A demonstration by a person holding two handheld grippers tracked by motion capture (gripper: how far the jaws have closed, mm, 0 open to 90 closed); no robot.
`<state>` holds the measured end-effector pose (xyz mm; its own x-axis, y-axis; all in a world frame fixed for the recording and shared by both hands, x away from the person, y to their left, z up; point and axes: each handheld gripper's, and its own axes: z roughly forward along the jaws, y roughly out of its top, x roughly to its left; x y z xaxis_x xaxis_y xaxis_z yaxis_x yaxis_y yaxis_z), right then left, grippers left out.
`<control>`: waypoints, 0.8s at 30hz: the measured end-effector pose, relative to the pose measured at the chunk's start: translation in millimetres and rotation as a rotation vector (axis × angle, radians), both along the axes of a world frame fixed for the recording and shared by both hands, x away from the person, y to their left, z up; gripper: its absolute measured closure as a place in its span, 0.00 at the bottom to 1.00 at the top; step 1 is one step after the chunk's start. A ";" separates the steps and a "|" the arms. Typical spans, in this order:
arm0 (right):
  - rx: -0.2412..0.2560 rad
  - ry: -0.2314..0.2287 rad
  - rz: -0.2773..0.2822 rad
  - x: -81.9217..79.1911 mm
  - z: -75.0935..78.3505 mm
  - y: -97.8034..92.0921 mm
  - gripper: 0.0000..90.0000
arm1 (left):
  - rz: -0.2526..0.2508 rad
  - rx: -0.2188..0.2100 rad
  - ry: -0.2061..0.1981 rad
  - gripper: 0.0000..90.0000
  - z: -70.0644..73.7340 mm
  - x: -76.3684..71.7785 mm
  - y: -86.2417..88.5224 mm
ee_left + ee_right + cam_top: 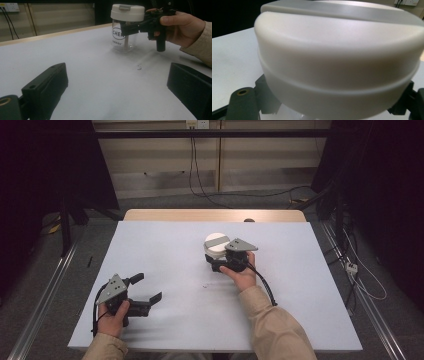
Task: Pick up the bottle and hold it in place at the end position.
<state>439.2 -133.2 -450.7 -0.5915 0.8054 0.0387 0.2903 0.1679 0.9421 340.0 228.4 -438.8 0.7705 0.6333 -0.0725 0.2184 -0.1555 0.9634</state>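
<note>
The white counter [165, 245] carries a clear jar [124, 37] with a cream lid [127, 12], standing upright toward the far middle. The right gripper [135, 27] has its fingers around the jar just under the lid. Near the front left edge, the left gripper [145, 288] rests with fingers spread wide, well apart from the jar.

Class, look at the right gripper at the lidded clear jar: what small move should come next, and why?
Probably lift the jar slightly off the table. The right gripper seems to have its jaws on either side of the jar just under the white lid, the jar stands upright on the table, and the left gripper rests open, apart.
</note>
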 end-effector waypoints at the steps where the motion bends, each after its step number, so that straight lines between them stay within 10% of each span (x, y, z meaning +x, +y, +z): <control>1: 0.000 -0.001 0.002 0.4 -0.4 0.3 0.20 | 0.001 0.000 0.000 0.03 0.0 0.0 0.0; 24: -0.001 0.012 0.007 2.3 -7.3 4.9 0.20 | -0.004 0.000 0.012 0.03 -1.8 -0.7 -1.0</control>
